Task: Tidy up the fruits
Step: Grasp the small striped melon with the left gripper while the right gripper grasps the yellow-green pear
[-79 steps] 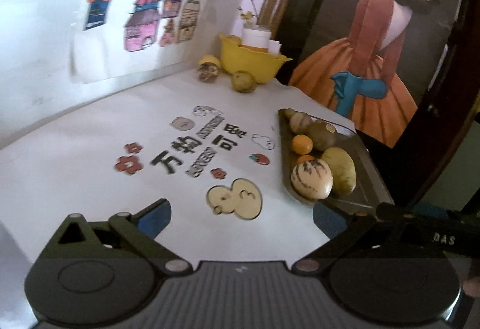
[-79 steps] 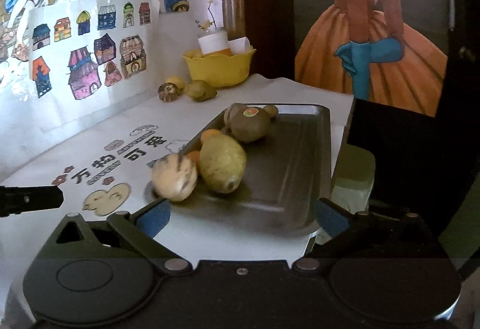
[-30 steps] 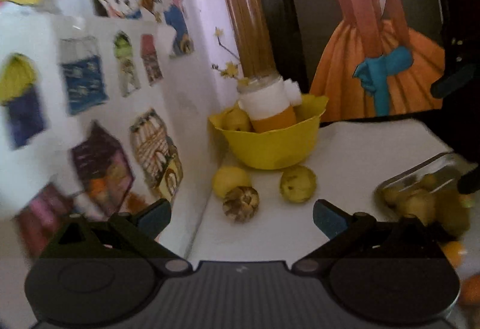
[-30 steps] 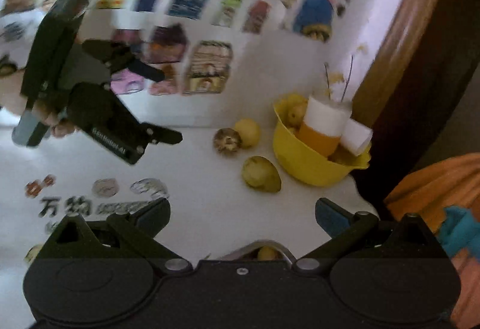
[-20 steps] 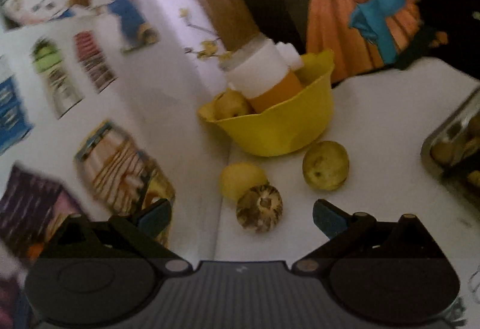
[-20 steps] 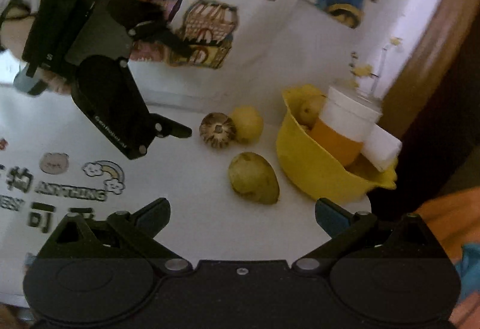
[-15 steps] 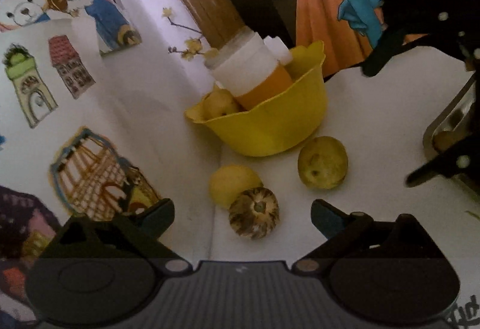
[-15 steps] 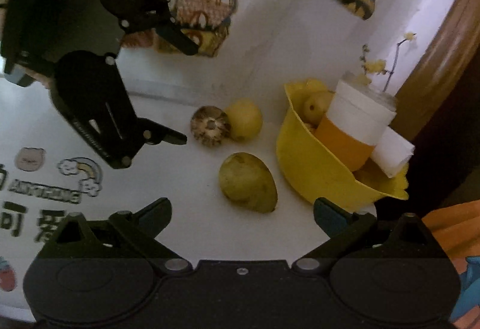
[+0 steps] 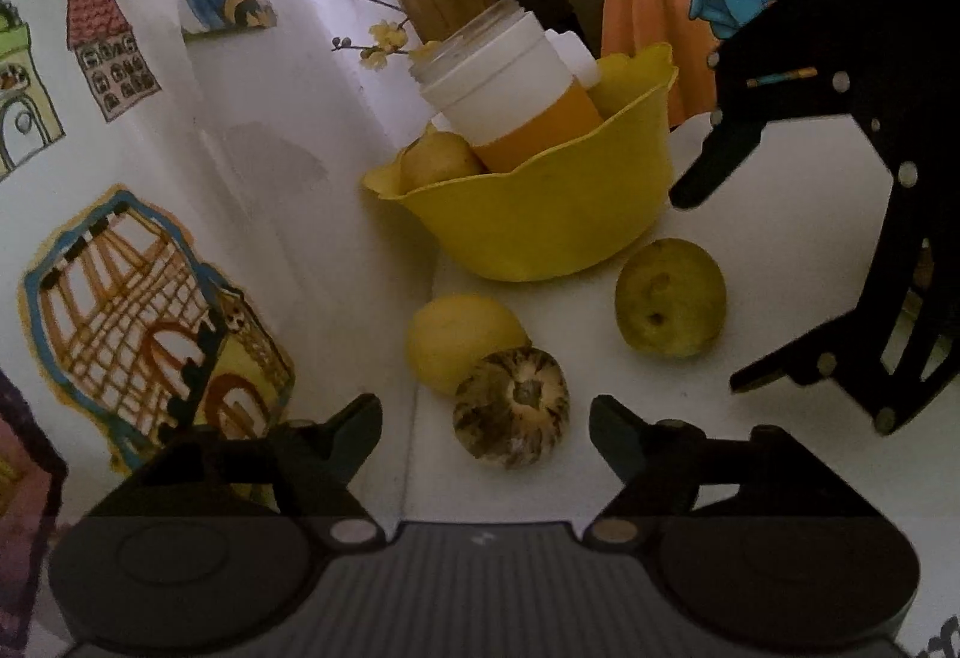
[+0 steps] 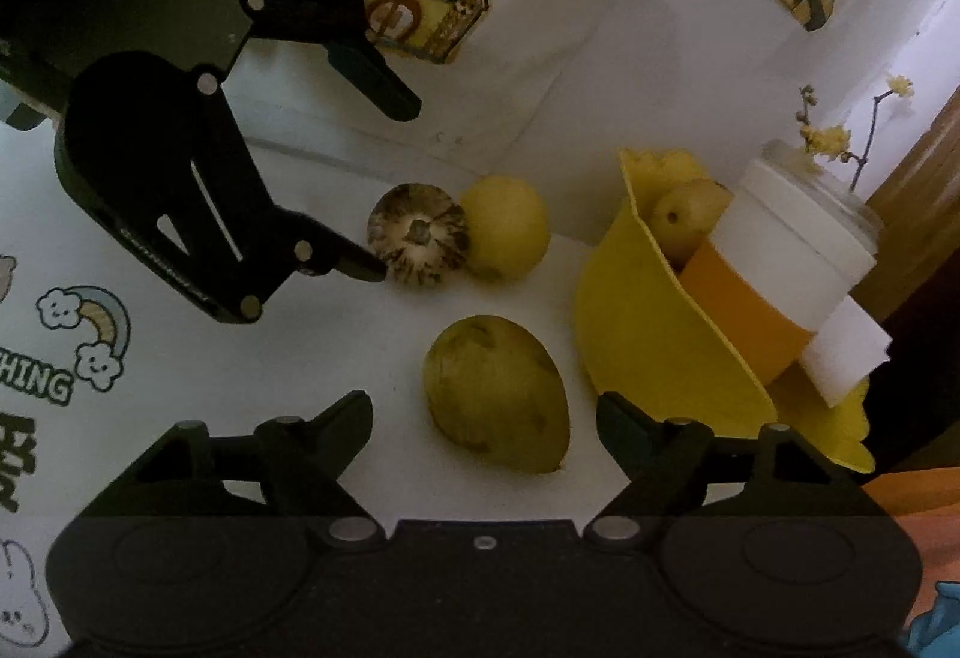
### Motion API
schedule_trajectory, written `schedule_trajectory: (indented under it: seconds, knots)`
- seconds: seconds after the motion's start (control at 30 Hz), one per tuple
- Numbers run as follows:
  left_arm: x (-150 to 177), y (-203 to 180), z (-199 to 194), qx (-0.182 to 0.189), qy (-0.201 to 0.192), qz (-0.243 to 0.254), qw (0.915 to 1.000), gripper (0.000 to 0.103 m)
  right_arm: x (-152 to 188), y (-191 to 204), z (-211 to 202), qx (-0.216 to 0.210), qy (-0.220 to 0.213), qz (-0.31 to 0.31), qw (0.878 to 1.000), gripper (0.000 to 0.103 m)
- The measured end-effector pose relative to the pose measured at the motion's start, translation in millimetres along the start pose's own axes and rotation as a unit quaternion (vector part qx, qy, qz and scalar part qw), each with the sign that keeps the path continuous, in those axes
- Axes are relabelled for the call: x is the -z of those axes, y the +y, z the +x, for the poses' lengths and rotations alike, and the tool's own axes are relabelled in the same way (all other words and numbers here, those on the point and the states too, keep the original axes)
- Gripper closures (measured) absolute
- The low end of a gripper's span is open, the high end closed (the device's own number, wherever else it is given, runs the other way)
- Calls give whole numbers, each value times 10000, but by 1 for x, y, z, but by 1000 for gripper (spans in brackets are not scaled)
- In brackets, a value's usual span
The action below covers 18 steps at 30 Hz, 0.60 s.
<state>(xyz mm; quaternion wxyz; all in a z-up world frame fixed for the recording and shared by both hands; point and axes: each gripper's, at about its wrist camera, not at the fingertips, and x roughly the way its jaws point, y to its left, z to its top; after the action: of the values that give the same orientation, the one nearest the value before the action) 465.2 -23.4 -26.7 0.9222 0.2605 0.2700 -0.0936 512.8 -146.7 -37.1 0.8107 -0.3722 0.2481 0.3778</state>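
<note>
While both your jaws have just been closing, left gripper [image 9: 486, 433] brackets the striped fruit [image 9: 511, 407], right gripper [image 10: 483, 427] the green fruit [image 10: 497, 400]; neither is gripped yet.

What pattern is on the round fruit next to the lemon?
Cream with dark brown-purple stripes, on the striped fruit; clearest in the left wrist view.

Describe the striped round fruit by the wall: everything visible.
The striped round fruit is small and squat, cream with dark brown stripes radiating from a central stem scar that faces the left wrist camera. Skin looks matte and whole. It sits on the white table near the wall, apparently touching the yellow lemon-like fruit behind it. It lies between the fingertips of the left gripper, whose jaws have just been closing; the pads don't press it yet, though one fingertip looks very close.
</note>
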Motion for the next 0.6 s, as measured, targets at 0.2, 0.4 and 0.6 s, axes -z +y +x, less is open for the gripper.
schedule_trajectory:
  seconds: [0.2, 0.4, 0.6]
  knots:
    - [-2, 3, 8, 95, 33, -61, 9999, 30, -1, -3, 15, -35, 113, -83, 9999, 25]
    - [-2, 4, 17, 205, 106, -185, 9996, 33, -1, -10, 22, -51, 99, 143, 9998, 27]
    - [-1, 12, 25, 300, 141, -429, 9985, 36, 0, -18, 25, -172, 66, 352, 9992, 29]
